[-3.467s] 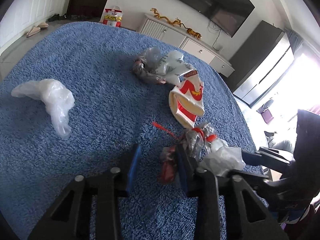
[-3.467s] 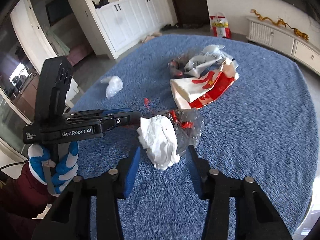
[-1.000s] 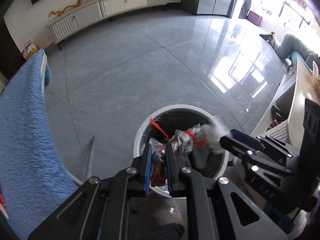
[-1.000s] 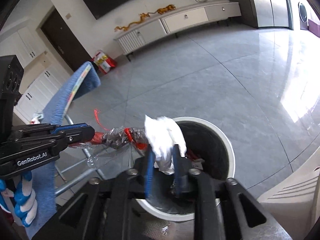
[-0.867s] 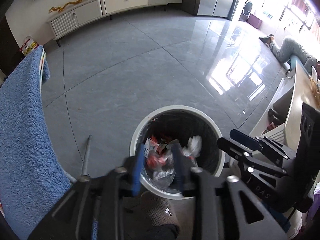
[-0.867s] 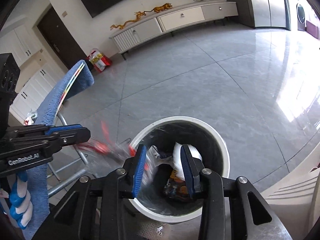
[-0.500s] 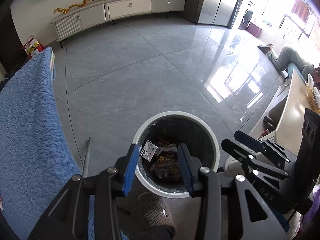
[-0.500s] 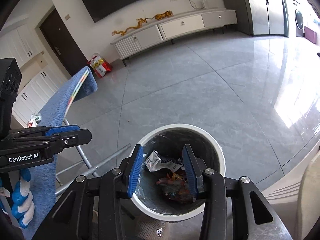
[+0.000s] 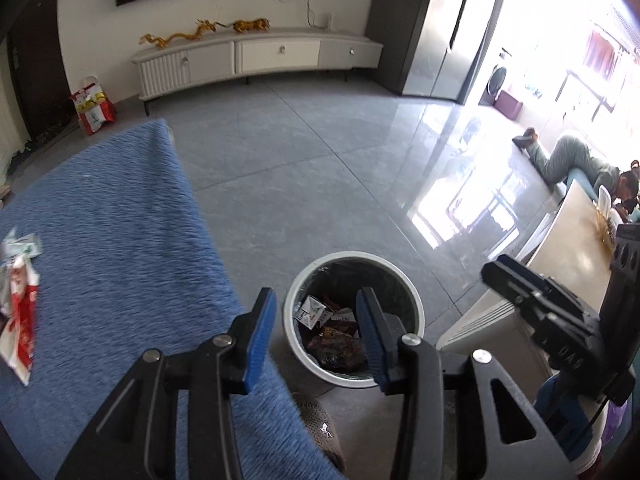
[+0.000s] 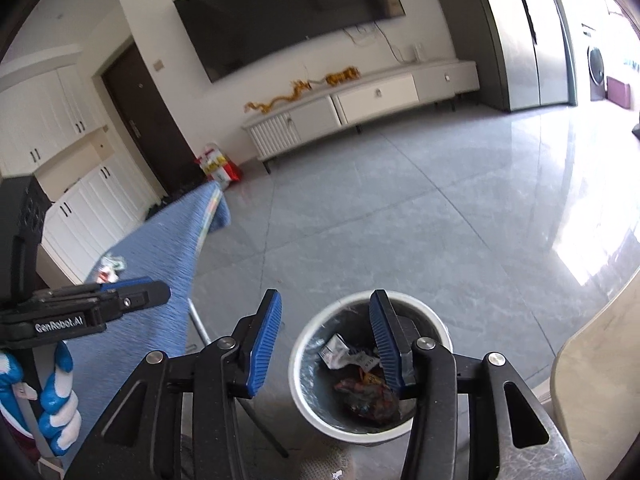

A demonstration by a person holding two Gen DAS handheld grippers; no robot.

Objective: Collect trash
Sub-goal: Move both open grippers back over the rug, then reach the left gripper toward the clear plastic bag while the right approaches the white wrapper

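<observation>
Both grippers hang above the bin [image 9: 412, 300], and both have their jaws spread wide with nothing between them. The left gripper [image 9: 316, 332] sits over the near left side of the bin, right at the edge of the table [image 9: 120, 240], which has a blue cover. The right gripper [image 10: 326, 342] is over the bin too, with one blue pad above the rim and the other out over the floor [image 10: 400, 208]. Down in the bin lie wrappers [image 10: 352, 354] and other crumpled bits, so that trash is already put away. The trash that is left lies on the table, off to the left of both grippers. In the left view a red and white wrapper [image 9: 20, 320] shows at the far left edge, with some small scraps [image 9: 22, 246] just above it. It looks long and thin, and its long side runs up and down in that view, but the picture is blurry there, so I cannot be sure of its shape. In the right view only a small bit of trash [image 10: 110, 268] shows on the blue cover, past the left gripper [image 10: 132, 298]. The left gripper is nearer to the table, so I think it is the one to swing back left and reach for the wrapper. The right one has farther to go. More trash may lie on the table out of view.
</observation>
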